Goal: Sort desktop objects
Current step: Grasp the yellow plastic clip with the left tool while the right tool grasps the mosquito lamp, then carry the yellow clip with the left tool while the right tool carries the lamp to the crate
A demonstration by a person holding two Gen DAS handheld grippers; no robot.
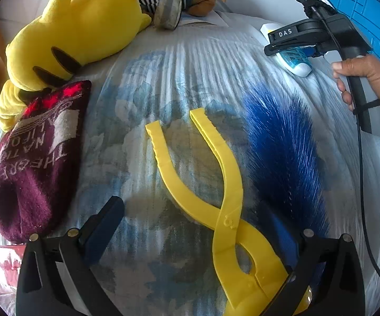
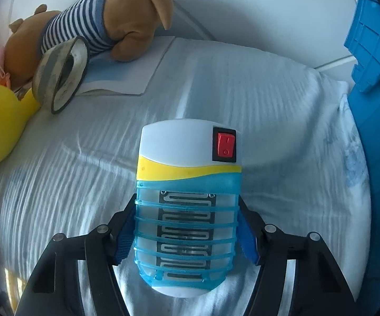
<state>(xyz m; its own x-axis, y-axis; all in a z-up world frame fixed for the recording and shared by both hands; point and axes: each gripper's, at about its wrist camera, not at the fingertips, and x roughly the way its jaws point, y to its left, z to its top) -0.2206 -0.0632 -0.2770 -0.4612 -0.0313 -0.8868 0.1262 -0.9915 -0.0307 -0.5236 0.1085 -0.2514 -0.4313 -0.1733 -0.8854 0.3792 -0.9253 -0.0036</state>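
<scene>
Your right tool point(image 2: 187, 231) was clamped on the blue-and-white plug-in insect lamp point(image 2: 188, 200), its blue pads point(image 2: 247, 239) pressed against both sides of the grille, the lamp's rounded base touching the pale striped cloth point(image 2: 242, 84). Your left tool point(image 1: 197, 226) stood spread wide and held nothing above the yellow plastic tongs point(image 1: 224, 184), which lay flat on the cloth between the maroon knit hat point(image 1: 37, 163) and the blue bristle brush point(image 1: 287, 152). A yellow plush toy point(image 1: 79, 34), a brown striped plush dog point(image 2: 103, 26) and a roll of tape point(image 2: 60, 73) lay at the far edge, a blue crate point(image 2: 376, 105) to the right.
</scene>
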